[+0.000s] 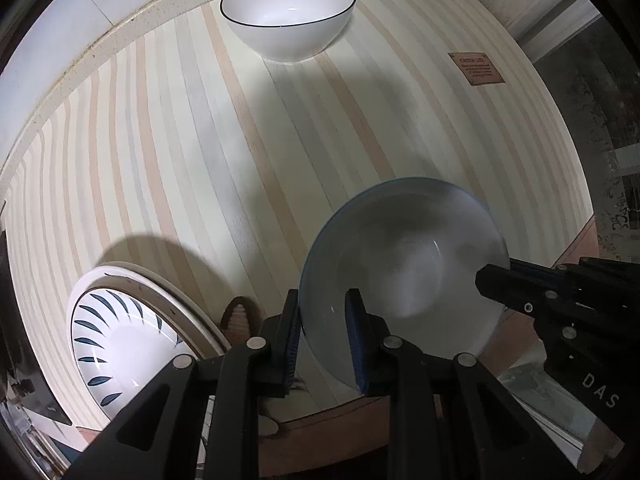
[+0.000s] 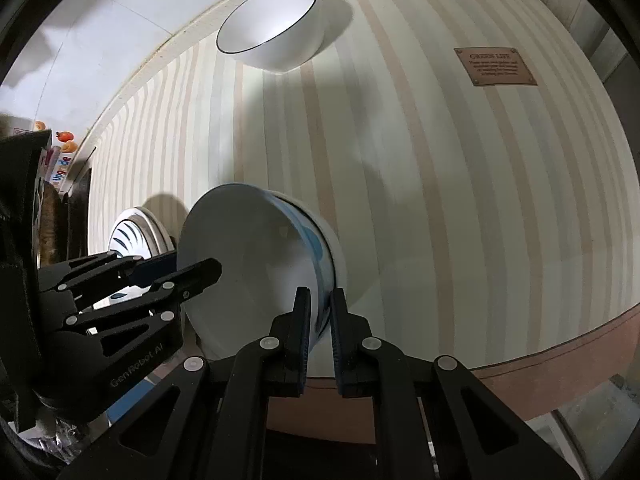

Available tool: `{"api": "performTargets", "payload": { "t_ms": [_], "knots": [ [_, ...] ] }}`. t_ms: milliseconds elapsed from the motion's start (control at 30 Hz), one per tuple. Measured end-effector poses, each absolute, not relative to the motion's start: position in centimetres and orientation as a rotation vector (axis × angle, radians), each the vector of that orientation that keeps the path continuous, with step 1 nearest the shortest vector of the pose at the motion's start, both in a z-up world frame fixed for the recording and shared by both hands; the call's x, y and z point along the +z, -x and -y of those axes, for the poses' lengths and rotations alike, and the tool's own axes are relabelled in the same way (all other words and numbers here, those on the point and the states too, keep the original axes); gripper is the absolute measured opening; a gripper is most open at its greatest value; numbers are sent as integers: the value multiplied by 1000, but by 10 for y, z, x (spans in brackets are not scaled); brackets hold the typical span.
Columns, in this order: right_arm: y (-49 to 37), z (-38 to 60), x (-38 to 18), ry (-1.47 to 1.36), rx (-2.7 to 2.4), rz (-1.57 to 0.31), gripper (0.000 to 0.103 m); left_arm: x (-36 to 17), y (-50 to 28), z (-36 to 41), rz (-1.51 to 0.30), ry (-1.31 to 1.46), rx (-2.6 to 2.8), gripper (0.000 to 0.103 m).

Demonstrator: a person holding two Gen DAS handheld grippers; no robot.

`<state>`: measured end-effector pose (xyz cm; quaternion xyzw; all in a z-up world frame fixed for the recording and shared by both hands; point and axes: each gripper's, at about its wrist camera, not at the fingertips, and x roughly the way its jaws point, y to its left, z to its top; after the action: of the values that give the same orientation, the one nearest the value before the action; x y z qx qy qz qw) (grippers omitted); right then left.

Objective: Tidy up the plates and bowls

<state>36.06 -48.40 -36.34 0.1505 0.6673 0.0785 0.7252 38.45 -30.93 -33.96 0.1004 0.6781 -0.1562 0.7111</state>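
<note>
My left tongs (image 1: 325,336) and right tongs (image 2: 320,334) are each clamped on opposite rims of the round, glossy blue-patterned bowl (image 1: 404,264), over the striped mat (image 1: 180,152) on the counter. A smooth black-rimmed white bowl (image 1: 288,12) stands well apart; leaf-patterned plates (image 1: 120,340) are stacked nearby.

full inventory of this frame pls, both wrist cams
Blue-patterned bowl: 1, white inside with blue marks outside, near table edge, rim clamped on two sides.
Black-rimmed bowl: 1, white, far end of table, standing free.
Leaf-pattern plate: 1, white with dark blue leaves, on top of a plain white plate at left.
Striped tablecloth: 1, cream and tan.
Brown label: 1, on cloth, far right.
Left gripper: 1, black, jaws on bowl's rim.
Right gripper: 1, black, jaws on opposite rim.
</note>
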Motion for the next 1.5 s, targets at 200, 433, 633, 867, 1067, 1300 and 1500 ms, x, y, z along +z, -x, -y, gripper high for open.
{"api": "performTargets", "payload": {
  "t_ms": [200, 433, 633, 867, 1067, 1300, 1500],
  "knots": [
    [-366, 483, -361, -314, 176, -1482, 12, -339, -384, 309, -1510, -211, -348, 20],
    [-366, 490, -353, -343, 191, -1490, 13, -319, -383, 294, -1509, -161, -370, 20],
    [-387, 508, -318, -405, 218, -1415, 14, -274, -416, 268, -1415, -30, -335, 28],
    [-469, 528, -300, -440, 200, -1321, 45, -277, -509, 253, -1384, 67, -243, 31],
    [-539, 532, -318, -452, 178, -1318, 46, -306, -569, 258, -1422, 87, -208, 31],
    [-587, 524, -356, -429, 172, -1381, 46, -329, -595, 269, -1465, 73, -204, 31],
    [-600, 520, -381, -428, 172, -1423, 46, -344, -603, 281, -1495, 44, -215, 31]
  ]
}}
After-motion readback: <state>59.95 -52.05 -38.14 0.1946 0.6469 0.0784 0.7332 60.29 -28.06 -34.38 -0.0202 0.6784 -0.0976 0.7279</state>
